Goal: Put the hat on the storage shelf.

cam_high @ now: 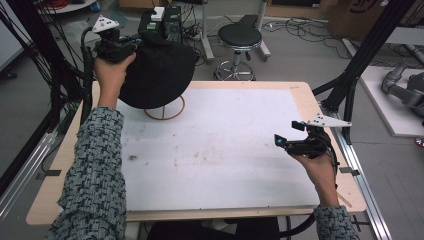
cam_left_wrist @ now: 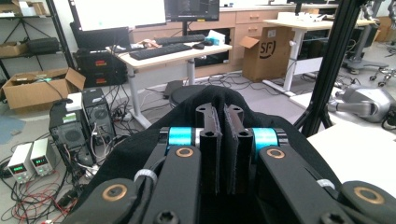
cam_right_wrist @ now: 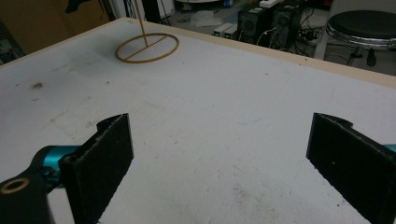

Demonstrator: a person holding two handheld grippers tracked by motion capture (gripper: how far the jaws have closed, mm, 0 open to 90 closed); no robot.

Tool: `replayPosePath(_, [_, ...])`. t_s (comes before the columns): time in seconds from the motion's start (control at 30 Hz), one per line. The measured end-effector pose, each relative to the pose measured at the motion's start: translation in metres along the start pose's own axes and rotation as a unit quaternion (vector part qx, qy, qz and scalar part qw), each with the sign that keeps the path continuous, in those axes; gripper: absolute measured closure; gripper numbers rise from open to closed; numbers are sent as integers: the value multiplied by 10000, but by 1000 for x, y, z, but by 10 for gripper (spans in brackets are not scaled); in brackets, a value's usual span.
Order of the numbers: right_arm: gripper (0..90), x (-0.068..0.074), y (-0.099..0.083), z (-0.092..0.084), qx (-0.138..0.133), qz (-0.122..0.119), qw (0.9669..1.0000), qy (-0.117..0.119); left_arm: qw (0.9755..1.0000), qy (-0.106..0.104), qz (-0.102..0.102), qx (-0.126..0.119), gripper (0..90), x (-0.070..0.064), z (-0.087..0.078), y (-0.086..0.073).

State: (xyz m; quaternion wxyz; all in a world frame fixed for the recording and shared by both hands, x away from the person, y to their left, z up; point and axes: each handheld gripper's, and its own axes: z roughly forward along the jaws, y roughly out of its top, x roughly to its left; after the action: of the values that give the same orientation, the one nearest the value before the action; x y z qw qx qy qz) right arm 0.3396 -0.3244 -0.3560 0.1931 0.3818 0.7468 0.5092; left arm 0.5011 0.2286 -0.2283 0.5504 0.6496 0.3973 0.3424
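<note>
Left gripper, jaws clamped on the rim of a black hat, holds it at the far left of the surface, over a wooden stand. The hat looks soft and light (likely to sag), so the brim edge offers the best hold. Right gripper, jaws wide apart, hovers over bare surface. The stand's upright rod is the only obstacle nearby.
</note>
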Motion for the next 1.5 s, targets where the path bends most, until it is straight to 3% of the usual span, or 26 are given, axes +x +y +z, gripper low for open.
replayPosePath(0.37, [70,1,0,0,-27,-35,10000,16,9999,-31,77,91,854,-2,11,-9])
replayPosePath(0.53, [70,2,1,-1,-43,-29,10000,26,10000,21,-7,95,853,2,11,-13])
replayPosePath(0.73, [70,2,1,-1,-33,-47,10000,15,9999,34,98,96,838,0,11,-12])
replayPosePath(1.27, [70,3,2,0,-43,-71,10000,27,9999,15,110,1,612,5,3,-7])
replayPosePath(1.5, [70,4,3,0,-44,-59,10000,34,9998,39,181,102,547,7,-3,-6])
